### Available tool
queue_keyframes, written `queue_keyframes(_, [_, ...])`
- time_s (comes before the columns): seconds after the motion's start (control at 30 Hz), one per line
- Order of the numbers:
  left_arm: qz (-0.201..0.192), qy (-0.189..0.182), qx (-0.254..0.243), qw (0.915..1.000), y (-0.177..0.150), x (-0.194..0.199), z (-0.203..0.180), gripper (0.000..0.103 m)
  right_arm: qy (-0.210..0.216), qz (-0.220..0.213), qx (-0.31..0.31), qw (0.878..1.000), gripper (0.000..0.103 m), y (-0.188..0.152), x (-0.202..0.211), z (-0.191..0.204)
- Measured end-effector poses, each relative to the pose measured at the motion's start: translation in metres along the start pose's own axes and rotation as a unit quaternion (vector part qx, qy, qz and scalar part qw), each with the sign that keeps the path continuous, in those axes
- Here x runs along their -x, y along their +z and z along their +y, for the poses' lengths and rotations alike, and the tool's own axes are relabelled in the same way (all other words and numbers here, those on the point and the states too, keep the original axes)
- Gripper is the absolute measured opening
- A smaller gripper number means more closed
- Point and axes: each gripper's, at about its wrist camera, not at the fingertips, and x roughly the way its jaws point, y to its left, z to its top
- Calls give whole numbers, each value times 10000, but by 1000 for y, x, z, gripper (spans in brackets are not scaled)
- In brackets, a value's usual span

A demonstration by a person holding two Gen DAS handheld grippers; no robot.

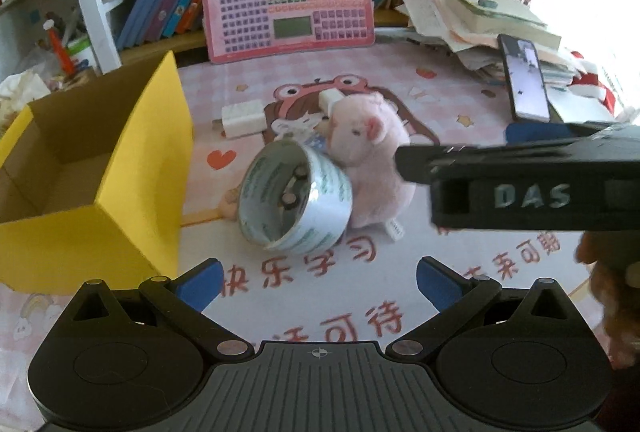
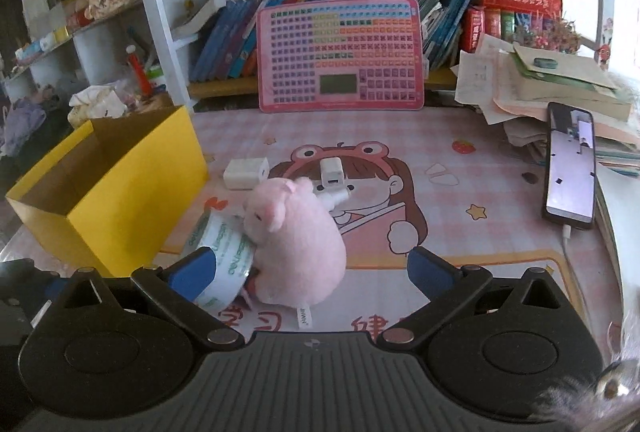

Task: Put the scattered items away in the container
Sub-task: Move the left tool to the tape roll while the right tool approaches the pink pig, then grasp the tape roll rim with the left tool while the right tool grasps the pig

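A pink plush pig [image 1: 370, 160] [image 2: 296, 244] sits mid-desk, leaning on a roll of clear tape [image 1: 296, 198] [image 2: 222, 252] standing on edge to its left. Behind them lie a white charger block [image 1: 243, 119] [image 2: 245, 173] and a smaller white plug [image 1: 331, 99] [image 2: 333, 174]. The open yellow cardboard box [image 1: 132, 192] [image 2: 136, 196] stands at the left. My left gripper [image 1: 318, 284] is open, just short of the tape. My right gripper [image 2: 308, 272] is open with the pig's back between its fingers, not touching; its body [image 1: 520, 184] crosses the left wrist view at right.
A pink keyboard-style toy board [image 1: 290, 2] [image 2: 340, 56] leans against the bookshelf at the back. A phone [image 1: 524, 80] [image 2: 570, 168] on a cable rests against a stack of papers and books [image 2: 560, 88] at the right. A cartoon mat covers the desk.
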Motion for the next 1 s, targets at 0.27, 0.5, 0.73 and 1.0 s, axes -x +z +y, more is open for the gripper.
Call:
queue_keyframes(0.27, [-10,36,-33,10000,13,-16,-4,103,289,249,22,9993,101,12,-28,-8])
queue_keyframes(0.5, [114,497,-22,9987,22,-33,2,103,485,500,147,9975,94,23,-57,-8])
queue_keyframes(0.73, [106,555,-203,9982,27,-42,-1,103,588,714,325,9952,88,28,-83,-3])
queue_keyframes(1.0, [105,693,-724,9949,28,-57,-13,81,793,776,319,9933,61,27,-90,-9])
